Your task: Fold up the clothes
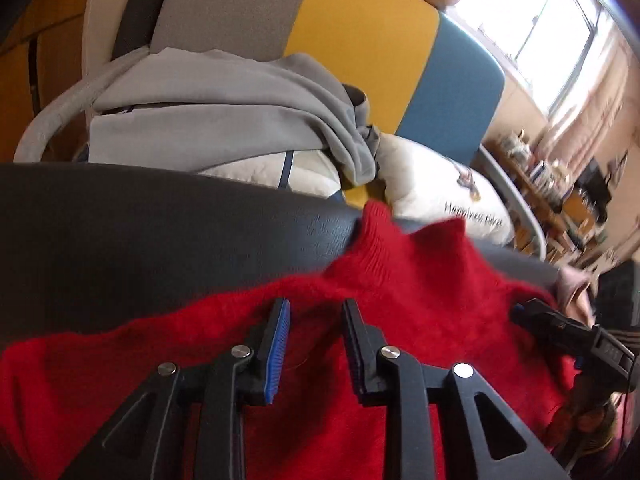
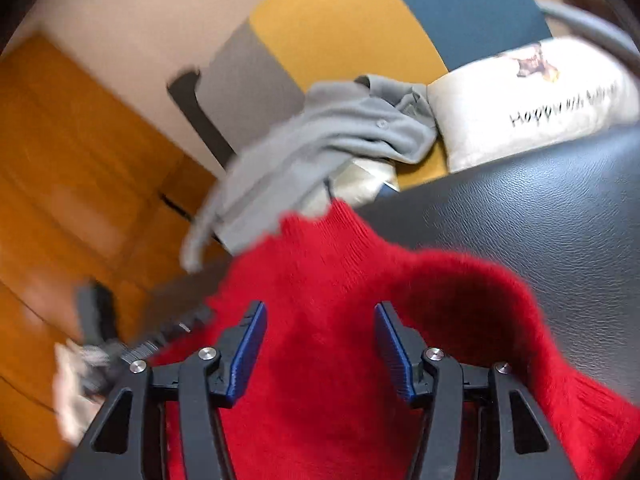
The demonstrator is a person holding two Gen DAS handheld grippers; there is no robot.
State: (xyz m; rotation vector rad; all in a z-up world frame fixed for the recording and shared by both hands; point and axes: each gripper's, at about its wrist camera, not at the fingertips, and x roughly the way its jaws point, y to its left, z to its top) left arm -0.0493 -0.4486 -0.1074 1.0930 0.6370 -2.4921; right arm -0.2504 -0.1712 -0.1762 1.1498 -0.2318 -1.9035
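Observation:
A fuzzy red sweater (image 1: 400, 304) lies on a dark leather surface (image 1: 160, 232), its ribbed collar pointing away. My left gripper (image 1: 316, 308) hovers over the sweater's upper edge with its jaws apart and nothing between them. My right gripper (image 2: 320, 312) is open wide over the sweater (image 2: 320, 320) just below the collar, holding nothing. The right gripper also shows in the left wrist view (image 1: 532, 312) at the sweater's right shoulder. The left gripper shows blurred at the left of the right wrist view (image 2: 192, 320).
Behind the leather surface (image 2: 540, 220) a grey garment (image 1: 224, 112) lies piled on white pillows (image 1: 440, 188), one with printed words. A grey, yellow and blue panel (image 1: 360, 28) stands behind. Wooden cabinets (image 2: 80, 160) are at the left, a bright window (image 1: 532, 12) and a cluttered shelf at the right.

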